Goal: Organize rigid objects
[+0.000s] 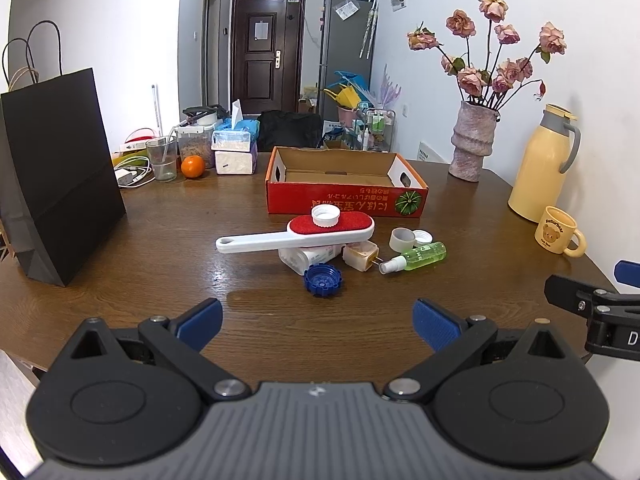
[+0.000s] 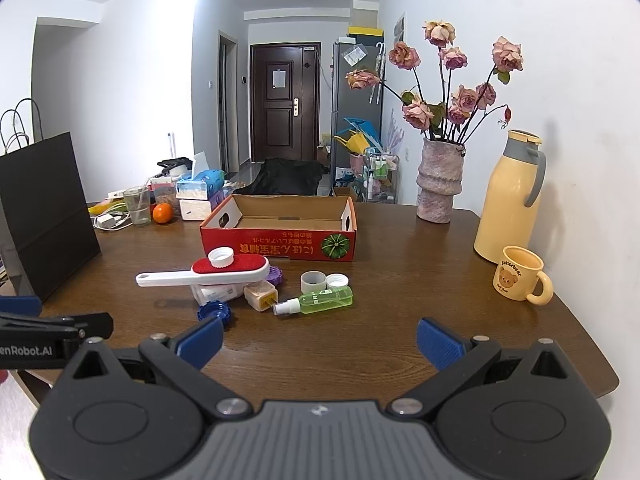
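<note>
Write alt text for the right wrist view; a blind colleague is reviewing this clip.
An open right gripper hovers over a wooden table before a small clutter: a lint brush with a white cap resting on it, a blue cap and a green spray bottle. Behind sits an empty red cardboard box; the left gripper shows at the left edge.

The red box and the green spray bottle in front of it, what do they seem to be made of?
The red box looks like corrugated cardboard: matte brown inside, printed glossy red outside, with cut handle holes. The green spray bottle looks like clear tinted plastic, since the table shows through it; its white nozzle seems opaque plastic.
</note>
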Demonstrator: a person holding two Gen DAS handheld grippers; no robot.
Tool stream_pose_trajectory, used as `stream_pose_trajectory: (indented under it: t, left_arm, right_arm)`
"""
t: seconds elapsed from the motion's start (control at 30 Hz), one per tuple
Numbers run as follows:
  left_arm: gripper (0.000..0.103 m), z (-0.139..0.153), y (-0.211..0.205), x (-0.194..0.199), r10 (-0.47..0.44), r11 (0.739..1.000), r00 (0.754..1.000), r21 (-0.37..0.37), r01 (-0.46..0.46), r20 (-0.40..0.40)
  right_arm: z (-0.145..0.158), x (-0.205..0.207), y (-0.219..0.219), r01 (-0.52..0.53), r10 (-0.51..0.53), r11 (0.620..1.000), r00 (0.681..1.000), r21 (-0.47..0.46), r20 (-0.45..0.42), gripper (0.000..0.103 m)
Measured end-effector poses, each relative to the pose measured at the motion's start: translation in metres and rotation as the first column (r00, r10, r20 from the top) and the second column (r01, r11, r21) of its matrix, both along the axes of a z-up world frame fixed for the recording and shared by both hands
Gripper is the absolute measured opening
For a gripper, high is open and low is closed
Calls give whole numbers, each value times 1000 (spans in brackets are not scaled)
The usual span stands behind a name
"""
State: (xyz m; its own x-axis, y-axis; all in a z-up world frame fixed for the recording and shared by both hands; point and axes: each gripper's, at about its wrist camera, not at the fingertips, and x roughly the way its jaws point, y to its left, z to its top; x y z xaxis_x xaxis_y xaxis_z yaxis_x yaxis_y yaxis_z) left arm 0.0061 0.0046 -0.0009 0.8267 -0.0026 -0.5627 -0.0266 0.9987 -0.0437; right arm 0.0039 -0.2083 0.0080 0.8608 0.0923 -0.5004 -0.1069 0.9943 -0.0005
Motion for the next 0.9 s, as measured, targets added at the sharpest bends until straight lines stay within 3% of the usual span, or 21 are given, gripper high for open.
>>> stream_pose_trajectory:
  t: [0.9]
  left_arm:
    - [103, -42, 5, 96, 18, 1000, 999, -13, -18, -51]
  right_arm:
    - [-44, 88, 4, -25, 26, 1000, 999, 10, -19, 103]
